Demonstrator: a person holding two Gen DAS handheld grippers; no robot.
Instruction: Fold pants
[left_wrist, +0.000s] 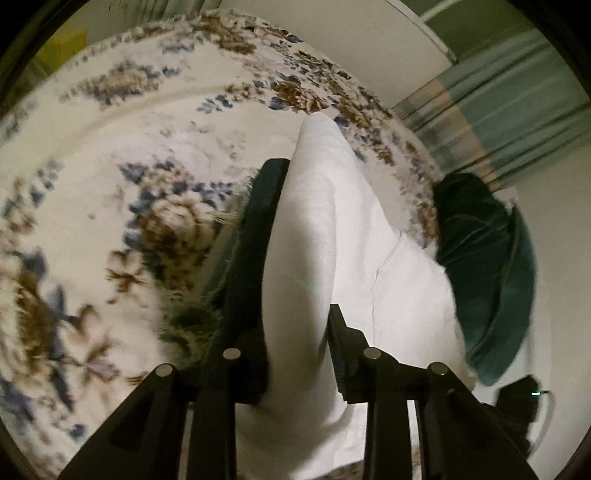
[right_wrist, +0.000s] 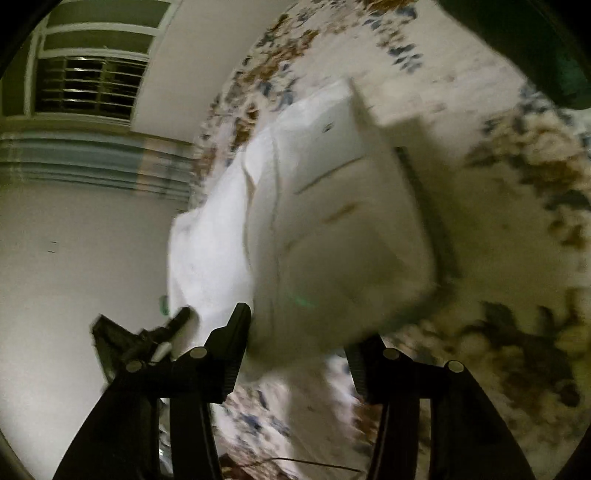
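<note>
The white pants (left_wrist: 332, 229) hang lifted above a floral bedspread (left_wrist: 110, 147). In the left wrist view a thick fold of the cloth runs between the two black fingers of my left gripper (left_wrist: 299, 295), which is shut on it. In the right wrist view the pants (right_wrist: 332, 206) show a pocket seam and a waistband; they bulge between the fingers of my right gripper (right_wrist: 299, 328), which is shut on the cloth. The other gripper (right_wrist: 147, 339) shows at lower left, holding the far end of the same cloth. Both views are blurred by motion.
A dark green cushion (left_wrist: 487, 273) lies at the bed's right edge. A striped curtain (left_wrist: 498, 110) and white wall stand beyond. A barred window (right_wrist: 88, 85) is at upper left in the right wrist view. The bedspread (right_wrist: 498, 184) fills the right side.
</note>
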